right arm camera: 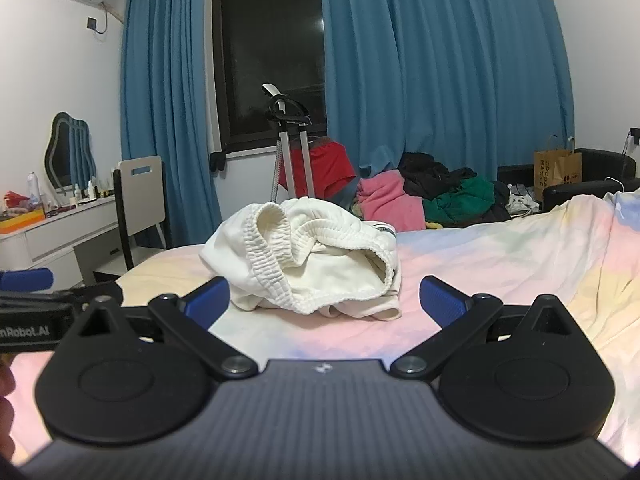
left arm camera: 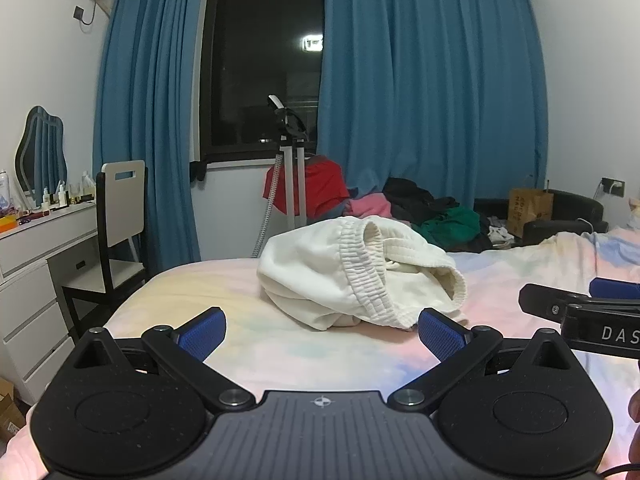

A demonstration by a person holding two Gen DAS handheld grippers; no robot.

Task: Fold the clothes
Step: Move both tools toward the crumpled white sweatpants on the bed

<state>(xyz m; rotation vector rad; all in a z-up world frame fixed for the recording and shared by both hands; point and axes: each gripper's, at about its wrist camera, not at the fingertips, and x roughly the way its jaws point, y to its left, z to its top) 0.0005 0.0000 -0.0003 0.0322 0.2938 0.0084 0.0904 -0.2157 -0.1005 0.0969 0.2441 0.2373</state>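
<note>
A crumpled white garment (left arm camera: 352,272) with a ribbed elastic waistband lies in a heap on the pastel bed sheet (left arm camera: 280,352). It also shows in the right wrist view (right arm camera: 308,260). My left gripper (left arm camera: 320,332) is open and empty, just short of the garment's near edge. My right gripper (right arm camera: 324,304) is open and empty, also just in front of the heap. The right gripper shows at the right edge of the left wrist view (left arm camera: 592,308). The left gripper shows at the left edge of the right wrist view (right arm camera: 40,296).
A pile of pink, black and green clothes (right arm camera: 432,196) lies beyond the bed under blue curtains (right arm camera: 440,60). A garment steamer stand (right arm camera: 292,152) with a red cloth stands by the window. A white desk (left arm camera: 36,264) and chair (left arm camera: 120,208) stand at left. A paper bag (right arm camera: 556,172) sits on a black armchair.
</note>
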